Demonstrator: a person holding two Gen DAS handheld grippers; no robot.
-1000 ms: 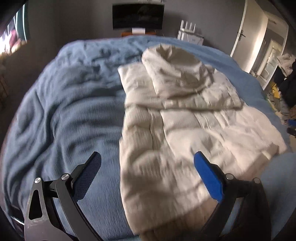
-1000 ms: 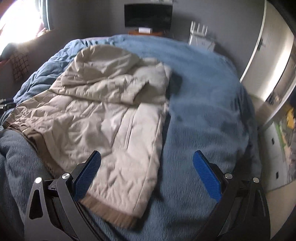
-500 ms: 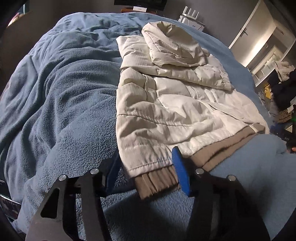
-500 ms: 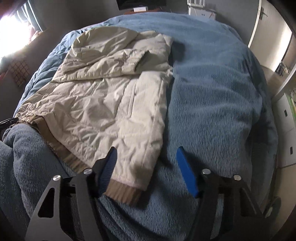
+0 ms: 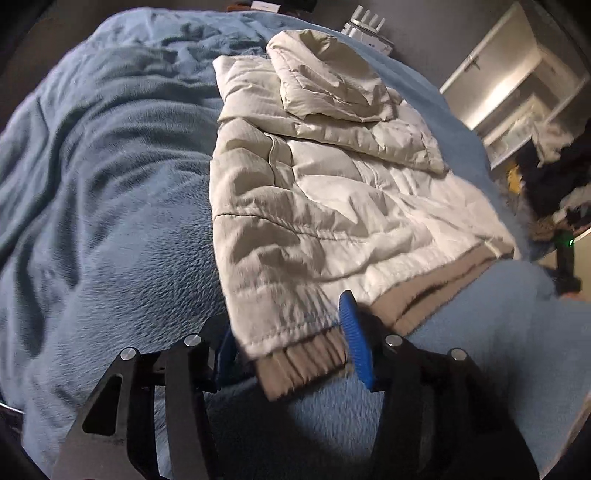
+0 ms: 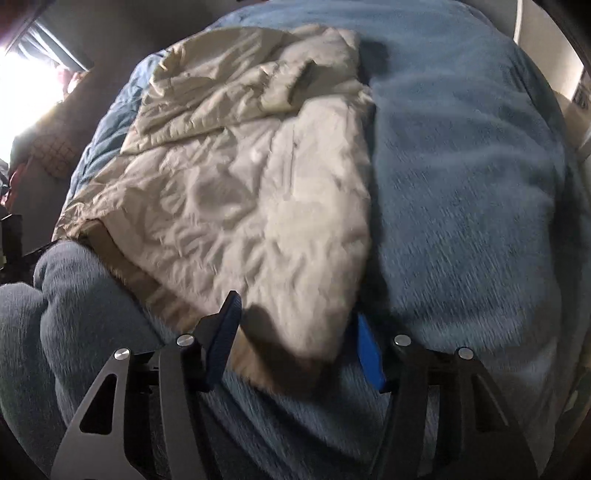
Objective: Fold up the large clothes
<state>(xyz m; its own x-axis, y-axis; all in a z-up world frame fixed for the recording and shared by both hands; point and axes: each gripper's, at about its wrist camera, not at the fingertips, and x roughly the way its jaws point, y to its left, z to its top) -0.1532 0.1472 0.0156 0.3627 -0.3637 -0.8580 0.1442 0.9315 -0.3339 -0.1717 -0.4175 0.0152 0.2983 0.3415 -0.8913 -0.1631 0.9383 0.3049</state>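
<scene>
A cream quilted hooded jacket (image 5: 332, 192) lies flat on a blue fleece blanket (image 5: 110, 206), sleeves folded across the chest and hood at the far end. Its tan ribbed hem (image 5: 306, 362) faces me. My left gripper (image 5: 288, 350) is open, its blue pads on either side of the hem's left corner. In the right wrist view the jacket (image 6: 251, 192) fills the left half. My right gripper (image 6: 299, 350) is open and straddles the hem's right corner (image 6: 314, 343).
The blue blanket (image 6: 472, 184) covers the whole bed. A white router (image 5: 365, 33) stands by the far wall. A doorway and a pile of clothes (image 5: 561, 177) are at the right. A bright window (image 6: 26, 74) is at the left.
Both grippers have dropped toward the jacket's hem and moved in on its two near corners. Their jaws have narrowed from wide open to a smaller gap around the corners.
</scene>
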